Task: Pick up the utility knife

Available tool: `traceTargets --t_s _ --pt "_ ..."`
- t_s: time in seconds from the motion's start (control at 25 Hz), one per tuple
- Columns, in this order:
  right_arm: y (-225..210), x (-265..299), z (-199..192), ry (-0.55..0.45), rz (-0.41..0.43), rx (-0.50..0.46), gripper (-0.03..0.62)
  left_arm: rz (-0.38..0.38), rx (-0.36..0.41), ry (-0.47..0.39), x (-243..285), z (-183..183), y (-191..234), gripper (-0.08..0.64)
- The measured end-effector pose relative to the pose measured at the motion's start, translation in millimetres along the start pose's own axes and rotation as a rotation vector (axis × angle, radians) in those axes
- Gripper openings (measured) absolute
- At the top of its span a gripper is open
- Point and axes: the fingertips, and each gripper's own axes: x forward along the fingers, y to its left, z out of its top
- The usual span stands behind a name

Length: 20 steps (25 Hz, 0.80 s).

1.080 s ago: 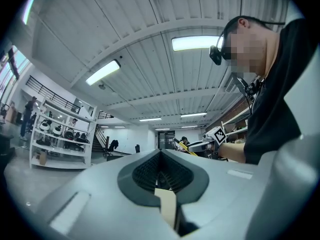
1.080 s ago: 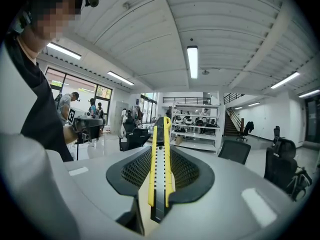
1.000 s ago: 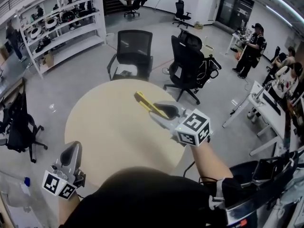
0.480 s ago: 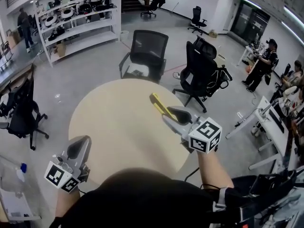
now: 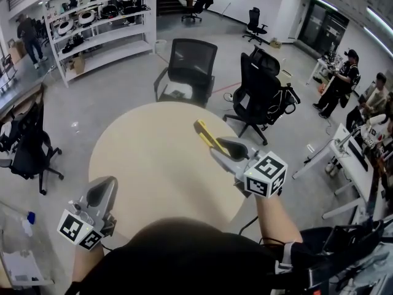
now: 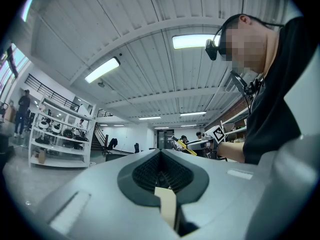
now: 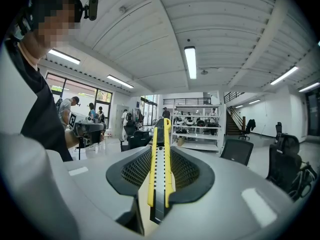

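Over the right half of the round table, the right gripper has its jaws pinching the utility knife. The yellow-and-black body runs lengthwise between the pads and the front end pokes out past the tips. The right gripper view shows the knife centred in the gap, gripped on both flanks, its tip against the far shelving, so it's off the tabletop. The left gripper is at the table's near-left rim, well apart from the knife, jaws pressed together with nothing between them. Two black office chairs stand beyond the far edge of the table.
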Motion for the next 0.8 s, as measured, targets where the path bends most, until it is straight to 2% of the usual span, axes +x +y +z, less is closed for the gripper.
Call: traceTargets --t_s 0.8 --pt "0.9 3.1 -0.8 0.012 -0.028 -0.032 0.132 0.006 -0.002 -0.007 -5.6 2.3 3.3 -0.003"
